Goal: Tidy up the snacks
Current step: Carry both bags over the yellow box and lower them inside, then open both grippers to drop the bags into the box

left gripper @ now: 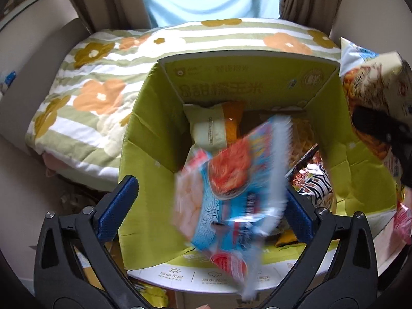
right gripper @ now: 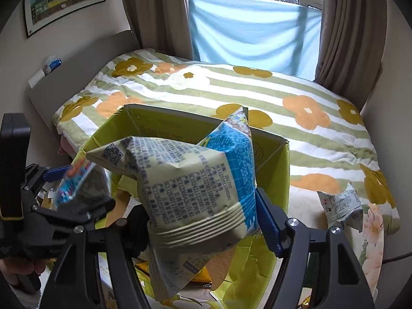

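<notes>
Blue-padded left gripper: fingers spread wide; blurred blue-and-red noodle packet sits between them, above the open green carton, contact unclear. Carton on the flowered quilt, holding a pale packet and a dark packet. Right gripper: fingers pinching a pale-green and blue snack bag over the carton. Small packet lies on the quilt, far right.
</notes>
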Action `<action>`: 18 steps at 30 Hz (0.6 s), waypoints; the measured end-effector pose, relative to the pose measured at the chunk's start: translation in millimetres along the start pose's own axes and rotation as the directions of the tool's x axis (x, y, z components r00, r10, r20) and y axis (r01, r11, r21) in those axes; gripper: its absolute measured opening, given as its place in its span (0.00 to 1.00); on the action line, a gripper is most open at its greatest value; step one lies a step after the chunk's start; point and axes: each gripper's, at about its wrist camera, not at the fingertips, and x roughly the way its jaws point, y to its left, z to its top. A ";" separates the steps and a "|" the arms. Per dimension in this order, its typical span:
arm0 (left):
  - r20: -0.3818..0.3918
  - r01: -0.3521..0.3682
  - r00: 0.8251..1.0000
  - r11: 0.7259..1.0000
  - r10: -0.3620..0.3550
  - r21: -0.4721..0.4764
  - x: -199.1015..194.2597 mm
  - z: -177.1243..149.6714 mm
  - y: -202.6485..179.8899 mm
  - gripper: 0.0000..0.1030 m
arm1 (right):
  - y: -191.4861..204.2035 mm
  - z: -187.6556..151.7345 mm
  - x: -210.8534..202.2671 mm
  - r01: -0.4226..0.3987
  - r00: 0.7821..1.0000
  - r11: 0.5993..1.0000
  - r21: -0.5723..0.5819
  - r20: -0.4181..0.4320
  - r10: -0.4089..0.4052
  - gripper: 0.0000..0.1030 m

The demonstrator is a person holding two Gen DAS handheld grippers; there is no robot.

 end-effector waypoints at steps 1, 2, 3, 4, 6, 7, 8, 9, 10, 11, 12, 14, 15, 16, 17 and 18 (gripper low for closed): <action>-0.005 0.008 1.000 1.000 -0.008 -0.001 0.6 -2.4 0.8 1.00 | -0.8 1.3 2.5 -0.005 1.000 1.000 0.001 -0.005 0.005 0.65; -0.009 0.013 1.000 1.000 -0.013 -0.005 1.0 -4.2 2.9 1.00 | 0.9 2.6 5.9 -0.007 1.000 1.000 0.000 -0.009 0.007 0.65; -0.011 0.021 1.000 1.000 -0.021 -0.009 0.2 -6.7 4.7 1.00 | 2.1 3.4 8.6 -0.008 1.000 1.000 -0.003 -0.012 0.008 0.65; -0.010 0.033 0.999 0.999 -0.033 -0.012 -1.5 -9.4 6.1 1.00 | 1.6 3.6 10.7 -0.013 1.000 1.000 -0.007 -0.016 0.013 0.65; -0.006 0.022 1.000 1.000 -0.022 -0.012 -6.3 -14.0 7.9 1.00 | 2.3 4.6 14.3 -0.029 0.999 0.999 -0.019 -0.025 0.029 0.65; -0.005 0.009 1.000 1.000 -0.009 -0.011 -9.0 -15.5 8.2 1.00 | 3.5 5.4 17.4 -0.035 0.999 0.999 -0.026 -0.032 0.034 0.65; -0.004 0.002 1.000 1.000 -0.002 -0.011 -11.2 -16.9 8.7 1.00 | 4.1 6.5 19.9 -0.041 0.999 0.999 -0.031 -0.037 0.040 0.65; -0.001 0.001 1.000 1.000 -0.001 -0.014 -13.8 -18.7 9.1 1.00 | 5.6 7.6 22.4 -0.049 0.998 0.998 -0.035 -0.043 0.047 0.65; 0.001 0.002 1.000 1.000 -0.002 -0.019 -15.7 -19.9 9.9 1.00 | 7.0 9.2 25.5 -0.057 0.997 0.998 -0.038 -0.047 0.055 0.65; 0.000 0.004 1.000 1.000 -0.004 -0.028 -17.1 -20.6 11.1 1.00 | 8.5 11.5 29.0 -0.062 0.997 0.997 -0.039 -0.051 0.060 0.66; -0.001 0.006 1.000 0.999 -0.006 -0.033 -17.9 -20.9 12.8 1.00 | 10.3 13.6 32.2 -0.066 0.996 0.997 -0.041 -0.055 0.064 0.66; -0.001 0.005 1.000 0.999 -0.005 -0.045 -19.9 -20.6 15.1 1.00 | 14.8 17.5 39.3 -0.085 0.994 0.995 -0.049 -0.069 0.082 0.67; -0.001 0.004 1.000 0.999 -0.004 -0.051 -21.1 -20.4 15.8 1.00 | 17.1 18.0 42.3 -0.090 0.993 0.994 -0.056 -0.081 0.086 0.70; 0.000 0.006 1.000 0.998 -0.006 -0.056 -22.0 -20.1 16.5 1.00 | 19.8 18.5 45.4 -0.087 0.993 0.994 -0.066 -0.088 0.081 0.72; 0.001 0.009 1.000 0.998 -0.009 -0.063 -23.0 -20.0 17.2 1.00 | 21.1 18.2 45.6 -0.088 0.994 0.993 -0.074 -0.078 0.082 0.82; 0.004 0.014 1.000 0.998 -0.014 -0.069 -24.3 -20.1 17.8 1.00 | 21.6 17.9 44.2 -0.095 0.994 0.992 -0.079 -0.064 0.090 0.94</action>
